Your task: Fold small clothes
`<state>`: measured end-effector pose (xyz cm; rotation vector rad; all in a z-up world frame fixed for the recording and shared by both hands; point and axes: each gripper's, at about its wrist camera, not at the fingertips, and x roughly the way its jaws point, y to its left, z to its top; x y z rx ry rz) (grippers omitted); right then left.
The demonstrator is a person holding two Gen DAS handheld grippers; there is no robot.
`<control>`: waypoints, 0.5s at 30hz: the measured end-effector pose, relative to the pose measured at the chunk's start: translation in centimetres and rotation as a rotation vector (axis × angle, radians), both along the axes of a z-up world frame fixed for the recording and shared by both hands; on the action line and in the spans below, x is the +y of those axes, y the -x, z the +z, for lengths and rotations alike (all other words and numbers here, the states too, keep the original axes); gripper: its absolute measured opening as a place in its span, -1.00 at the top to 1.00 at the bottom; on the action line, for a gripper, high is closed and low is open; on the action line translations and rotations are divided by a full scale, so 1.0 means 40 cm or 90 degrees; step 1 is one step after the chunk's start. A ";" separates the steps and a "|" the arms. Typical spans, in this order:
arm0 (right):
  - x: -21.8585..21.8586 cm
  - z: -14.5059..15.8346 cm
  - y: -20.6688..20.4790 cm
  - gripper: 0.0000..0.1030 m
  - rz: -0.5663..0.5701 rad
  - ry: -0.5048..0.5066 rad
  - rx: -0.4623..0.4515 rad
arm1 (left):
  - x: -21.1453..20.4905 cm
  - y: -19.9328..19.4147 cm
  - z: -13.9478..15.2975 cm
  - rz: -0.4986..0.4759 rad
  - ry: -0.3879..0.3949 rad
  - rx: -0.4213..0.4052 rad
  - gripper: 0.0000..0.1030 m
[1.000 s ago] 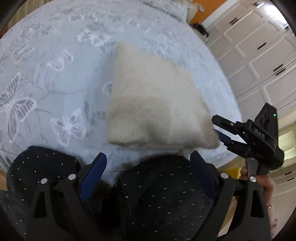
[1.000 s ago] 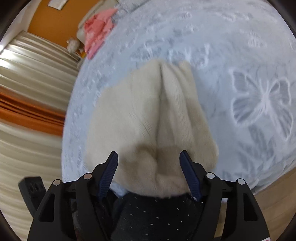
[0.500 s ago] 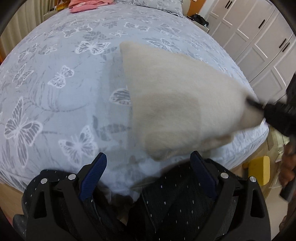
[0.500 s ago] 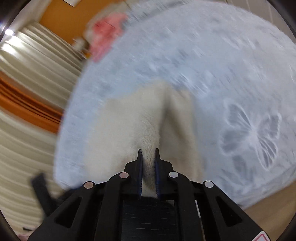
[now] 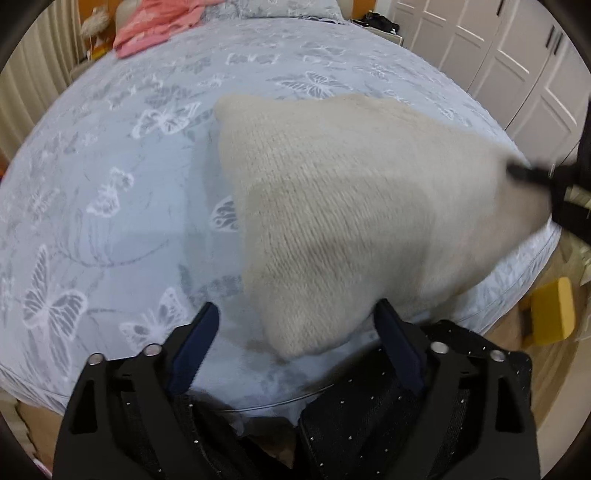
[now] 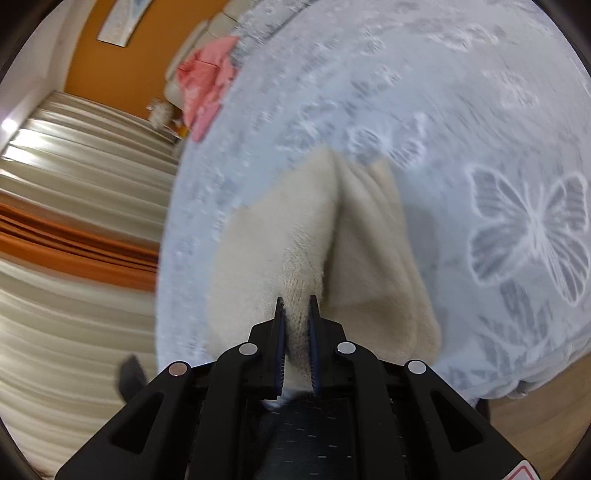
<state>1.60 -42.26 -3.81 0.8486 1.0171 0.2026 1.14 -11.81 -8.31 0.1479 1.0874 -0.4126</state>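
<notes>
Pinching cream knit garment point(image 6: 295, 258) in right gripper point(image 6: 295, 321), left gripper point(image 5: 295, 325) jaws closing

A bed point(image 5: 110, 229) under a pale blue cover with white butterflies is carrying everything. A cream knitted garment point(image 5: 351, 221) is lying on it just ahead of the left fingers, one corner reaching between them, its far right corner lifting off the cover. A pink cloth point(image 5: 155, 22) is sitting well beyond the fingers, at the bed's far end.
</notes>
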 end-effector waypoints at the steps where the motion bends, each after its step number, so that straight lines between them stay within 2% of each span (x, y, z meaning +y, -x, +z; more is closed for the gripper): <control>1: 0.002 0.017 -0.010 0.81 0.003 -0.006 -0.008 | -0.004 0.003 -0.001 -0.004 -0.002 0.000 -0.65; 5: 0.015 0.075 -0.040 0.82 0.014 -0.014 -0.039 | -0.019 0.000 -0.013 0.001 -0.007 0.009 -0.65; 7: 0.021 0.099 -0.040 0.82 0.016 -0.010 -0.050 | -0.021 -0.001 -0.014 0.004 -0.001 0.010 -0.55; 9: 0.019 0.106 -0.030 0.82 0.011 0.005 -0.051 | -0.014 -0.014 -0.017 0.009 0.007 0.024 -0.13; 11: 0.004 0.095 -0.013 0.82 -0.002 0.010 -0.047 | 0.004 -0.024 -0.019 0.030 0.015 0.037 0.17; 14: -0.018 0.038 0.024 0.83 -0.018 0.035 -0.012 | 0.047 -0.036 -0.014 0.063 0.045 0.050 0.28; 15: -0.018 -0.009 0.034 0.83 -0.016 0.056 0.020 | 0.048 -0.034 -0.018 0.061 0.040 0.051 0.33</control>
